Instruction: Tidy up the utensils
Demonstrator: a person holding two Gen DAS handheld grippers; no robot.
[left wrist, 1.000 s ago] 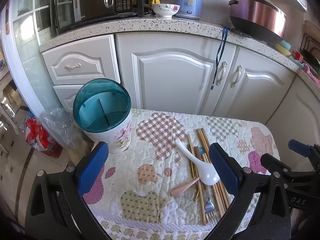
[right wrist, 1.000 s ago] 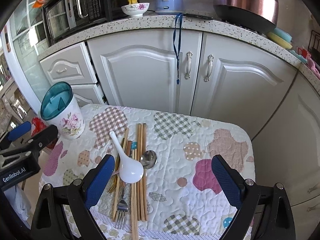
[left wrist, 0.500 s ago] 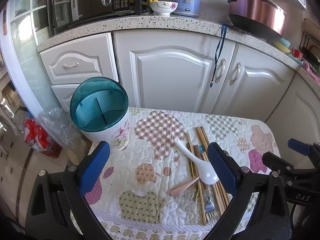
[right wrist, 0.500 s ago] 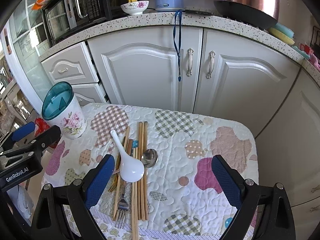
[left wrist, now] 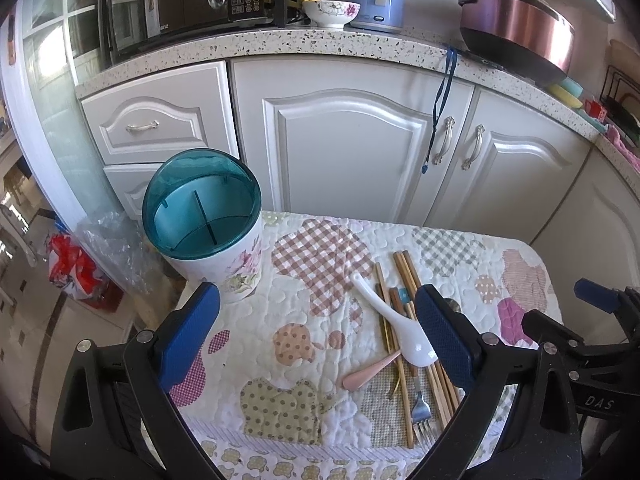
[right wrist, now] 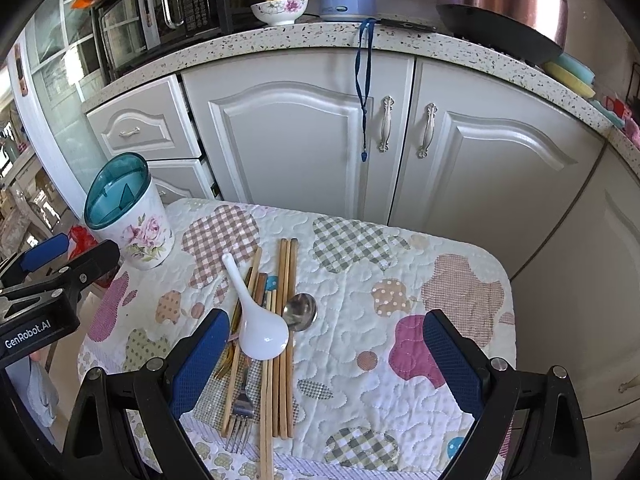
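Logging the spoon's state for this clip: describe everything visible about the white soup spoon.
The white soup spoon looks like glossy ceramic or plastic, with a deep rounded bowl and a short tapering handle. It lies bowl up on the pile of wooden chopsticks, handle pointing toward the holder's side. Neither gripper touches it.

Low in the frame, the left gripper (left wrist: 316,336) is spread wide with nothing between its blue pads (left wrist: 188,332), above a quilted patchwork cloth (left wrist: 304,360). Left of centre on the cloth stands a floral holder (left wrist: 212,236) with a teal rim and a divider inside, upright. Right of centre lies a pile of utensils: a white soup spoon (left wrist: 400,328) across wooden chopsticks (left wrist: 404,276), a pink handle (left wrist: 370,372) poking out toward the lower left, and a fork (left wrist: 422,412) with tines toward the bottom edge. At the right edge the other gripper (left wrist: 592,292) shows in part. White cabinets (left wrist: 352,152) fill the background under a speckled counter (left wrist: 320,42).
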